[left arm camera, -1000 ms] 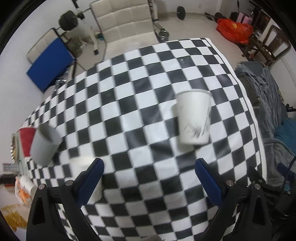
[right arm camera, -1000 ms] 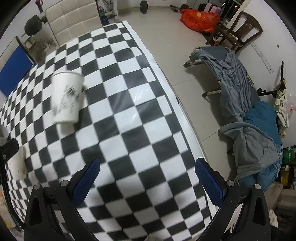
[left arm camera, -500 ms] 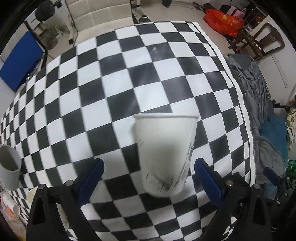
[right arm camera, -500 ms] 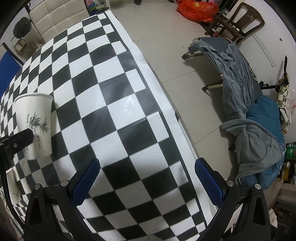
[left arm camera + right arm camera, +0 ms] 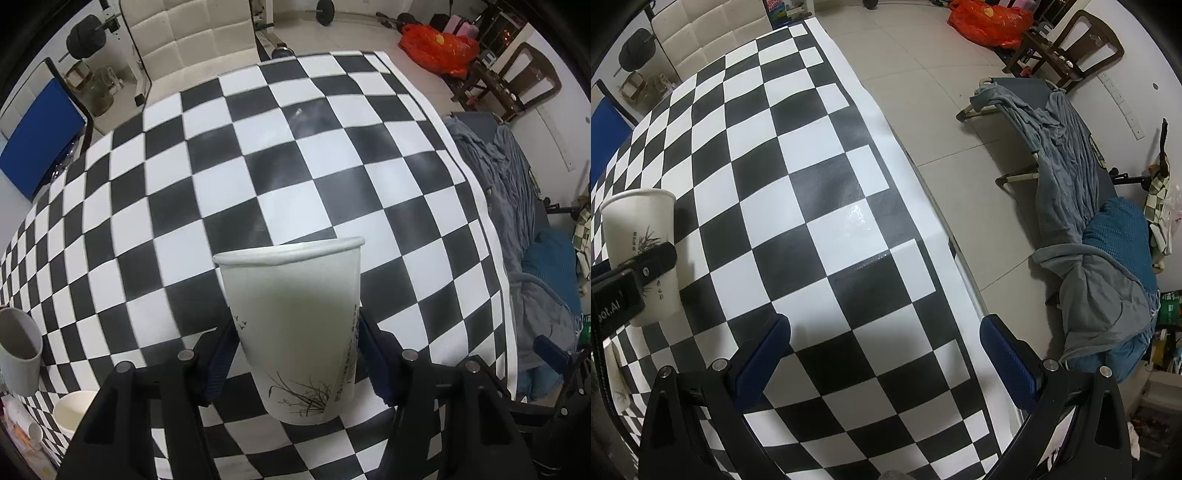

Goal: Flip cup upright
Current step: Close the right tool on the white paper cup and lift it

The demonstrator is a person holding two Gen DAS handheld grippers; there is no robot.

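Observation:
A white paper cup point(image 5: 295, 325) with a grass print stands upright on the checkered table point(image 5: 280, 155), rim up. My left gripper point(image 5: 295, 354) is closed around its lower half, both blue pads against its sides. The cup point(image 5: 639, 251) also shows at the left of the right wrist view, with a left finger point(image 5: 646, 266) across it. My right gripper point(image 5: 886, 358) is open and empty above the table near its right edge, apart from the cup.
A grey cup point(image 5: 18, 350) and a cream cup point(image 5: 74, 410) stand at the table's left edge. The table's right edge point(image 5: 923, 192) drops to a tiled floor. A cot with grey and blue cloth point(image 5: 1089, 229) stands to the right. A white chair point(image 5: 188, 37) is behind the table.
My left gripper moved forward around the cup and its jaws closed on the cup's sides. The right gripper shifted slightly and stayed open.

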